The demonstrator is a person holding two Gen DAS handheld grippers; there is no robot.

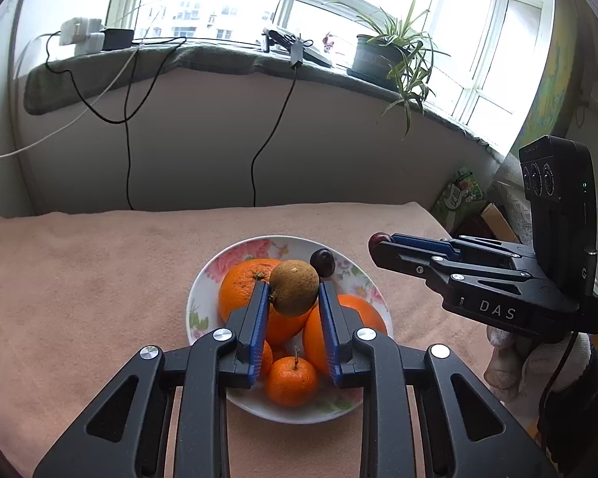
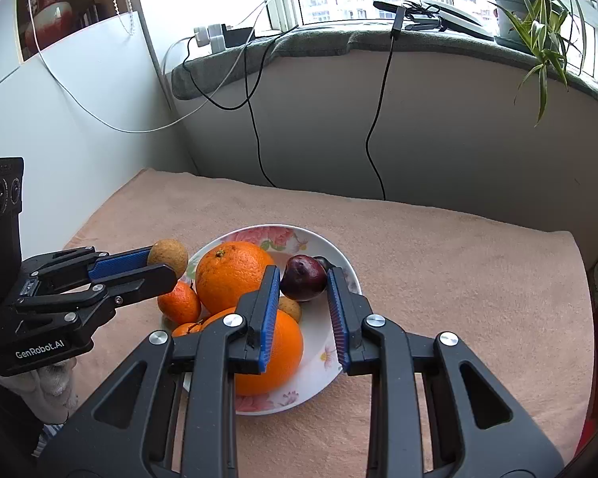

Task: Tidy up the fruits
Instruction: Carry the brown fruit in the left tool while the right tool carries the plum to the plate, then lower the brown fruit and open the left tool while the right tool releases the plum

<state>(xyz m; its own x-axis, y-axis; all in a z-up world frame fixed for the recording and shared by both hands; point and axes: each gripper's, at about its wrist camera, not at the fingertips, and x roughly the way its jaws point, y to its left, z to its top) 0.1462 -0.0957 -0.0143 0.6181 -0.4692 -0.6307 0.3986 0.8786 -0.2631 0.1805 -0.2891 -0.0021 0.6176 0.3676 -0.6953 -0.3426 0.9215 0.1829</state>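
A flowered plate [image 1: 203, 279] on the towel holds big, firm oranges [image 1: 243, 286]. The left gripper [image 1: 293, 290] pinches a small brown fruit [image 1: 295, 286] above it; the right gripper [image 2: 303, 279] clamps a dark plum [image 2: 303, 277]. Both fruits look light, smooth, bruisable: best gripped across the middle.

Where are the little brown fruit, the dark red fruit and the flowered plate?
brown fruit [image 1: 294, 287], left wrist view, middle of its skin.
dark red fruit [image 2: 303, 277], right wrist view, its front face.
flowered plate [image 2: 327, 352], right wrist view, bare inner wall.
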